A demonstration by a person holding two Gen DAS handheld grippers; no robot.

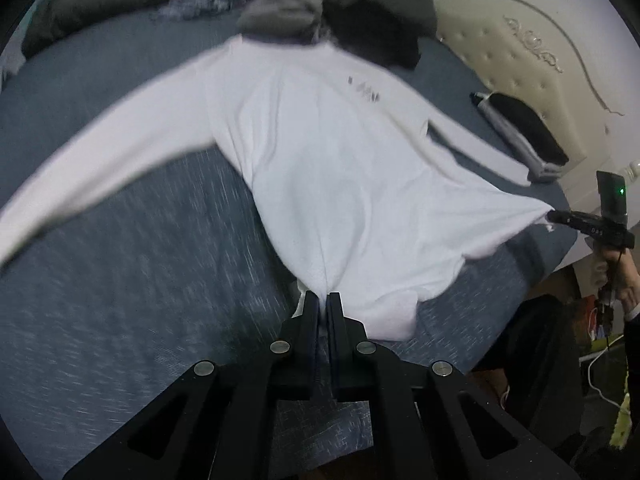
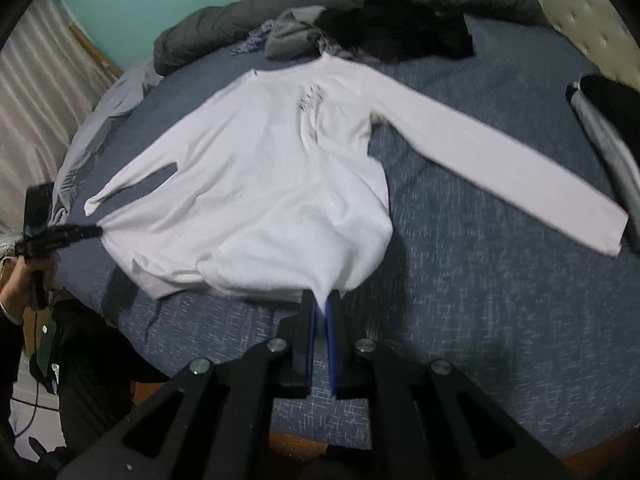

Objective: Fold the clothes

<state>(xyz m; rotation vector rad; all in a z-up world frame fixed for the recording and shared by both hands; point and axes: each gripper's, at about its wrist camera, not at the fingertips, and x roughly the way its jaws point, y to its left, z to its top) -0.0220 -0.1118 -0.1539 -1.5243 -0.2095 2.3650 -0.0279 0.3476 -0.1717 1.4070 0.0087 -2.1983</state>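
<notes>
White shirt [image 2: 256, 184], chest print unreadable

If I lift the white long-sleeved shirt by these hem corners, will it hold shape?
Probably not. The white long-sleeved shirt bunches at the left gripper and right gripper, so it's floppy. Its loose sleeves will likely dangle.
</notes>
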